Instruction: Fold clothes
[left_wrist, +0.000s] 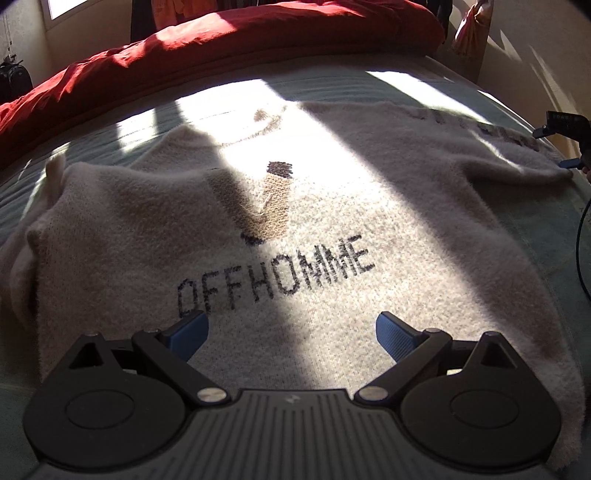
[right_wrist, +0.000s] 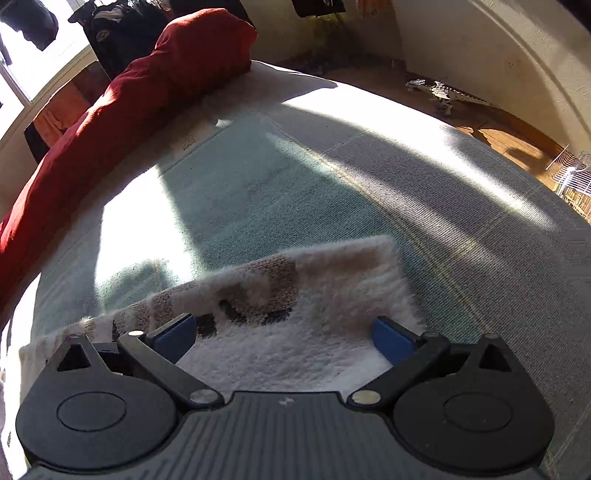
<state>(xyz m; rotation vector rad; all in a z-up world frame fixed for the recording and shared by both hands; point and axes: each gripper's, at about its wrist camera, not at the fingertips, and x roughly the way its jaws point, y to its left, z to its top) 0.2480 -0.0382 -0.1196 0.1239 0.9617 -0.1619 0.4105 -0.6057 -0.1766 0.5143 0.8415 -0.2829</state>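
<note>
**Sweater spread on bed, both claws open, sleeve fold pending**

Cream sweater (left_wrist: 280, 229) lies flat, front up, on the bed (right_wrist: 461, 221). Left claw (left_wrist: 291, 338) hovers over the hem, jaws wide apart, holding nothing. Right claw (right_wrist: 284, 338) sits over the sleeve end (right_wrist: 332, 280), jaws spread, not yet pinching.

Judgement: pinch the cuff edge squarely, lift low, carry it across the chest.

Open bedsheet beyond the sleeve; red duvet (left_wrist: 221, 48) bounds the far side.

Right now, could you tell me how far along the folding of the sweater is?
Done: the cream sweater lies spread flat, front up, on the bed. In hand: the right tool is open over the sleeve end; the left tool is open above the hem. Left: no fold shows yet, so all of it.
</note>
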